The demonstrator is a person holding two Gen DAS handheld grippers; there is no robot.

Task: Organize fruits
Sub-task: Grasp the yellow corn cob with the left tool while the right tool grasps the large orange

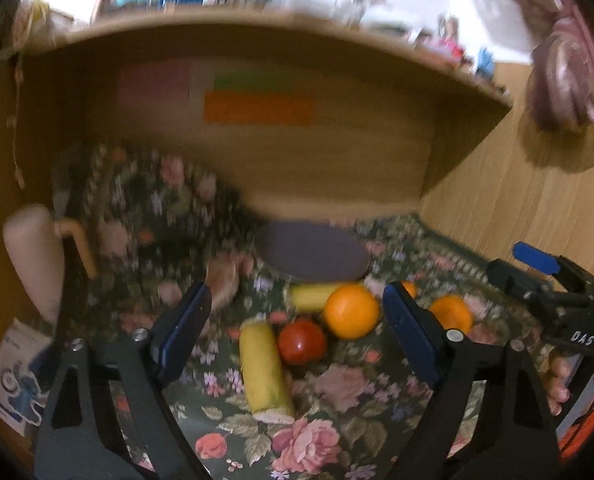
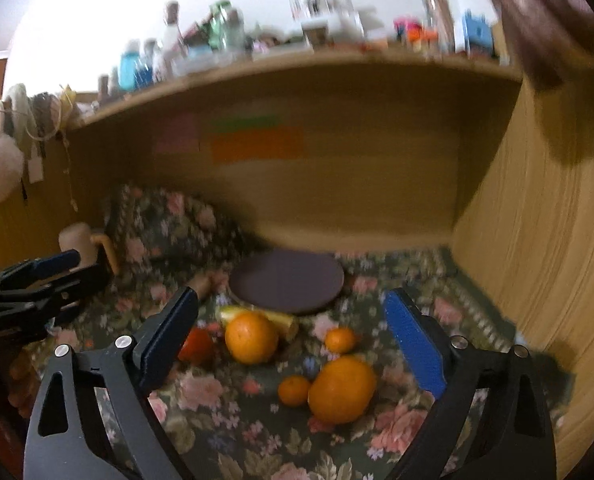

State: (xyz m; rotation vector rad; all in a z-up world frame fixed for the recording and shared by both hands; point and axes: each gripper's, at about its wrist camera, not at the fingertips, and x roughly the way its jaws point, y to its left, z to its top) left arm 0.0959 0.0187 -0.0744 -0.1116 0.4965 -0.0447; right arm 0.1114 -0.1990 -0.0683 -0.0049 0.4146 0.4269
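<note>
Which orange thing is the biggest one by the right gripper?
The big orange low between the open right gripper's fingers. It touches a tiny mandarin and looks larger than the other orange near the plate.

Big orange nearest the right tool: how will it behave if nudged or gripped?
The big orange looks round, so a push would probably roll it, likely into the small mandarin touching its left. The floral cloth may damp rolling somewhat. Its width looks close to the open right tool's span, so a grip might be tight.
</note>
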